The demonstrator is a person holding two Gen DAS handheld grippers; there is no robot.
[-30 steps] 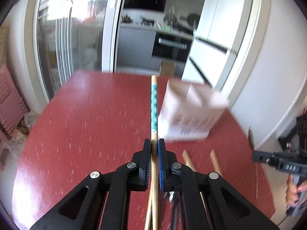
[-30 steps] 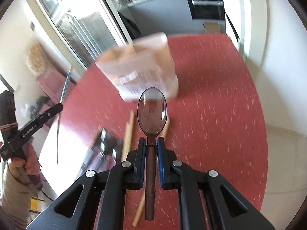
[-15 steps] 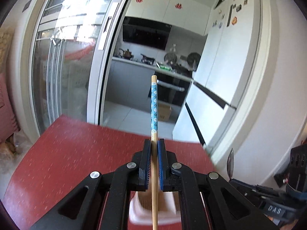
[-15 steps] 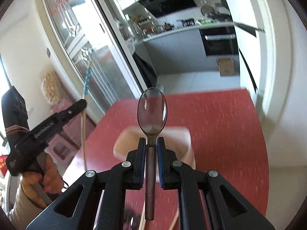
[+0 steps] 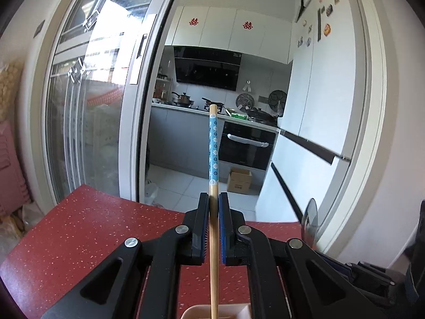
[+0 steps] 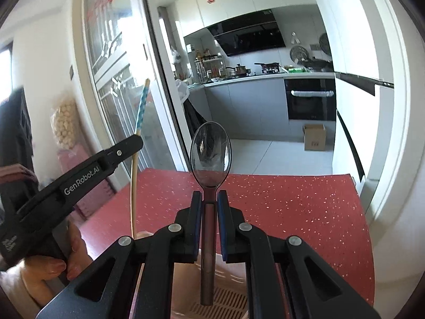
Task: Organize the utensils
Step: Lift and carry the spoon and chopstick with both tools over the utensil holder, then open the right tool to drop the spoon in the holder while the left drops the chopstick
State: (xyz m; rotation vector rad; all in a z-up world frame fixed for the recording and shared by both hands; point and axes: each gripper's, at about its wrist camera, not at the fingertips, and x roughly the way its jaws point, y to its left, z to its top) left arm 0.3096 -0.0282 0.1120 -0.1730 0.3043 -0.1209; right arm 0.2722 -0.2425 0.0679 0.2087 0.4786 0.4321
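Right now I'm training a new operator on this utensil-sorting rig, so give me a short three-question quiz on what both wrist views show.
1. True or false: the left gripper has its jaws shut on the wooden chopstick with a blue flowered band.
2. Which end of the dark metal spoon points up from the right gripper: A) bowl, B) handle?
3. Fill in: the spoon's handle hangs over the pale pink plastic utensil holder, which stands on the ____ speckled table.

Key: 1 true; 2 A; 3 red.
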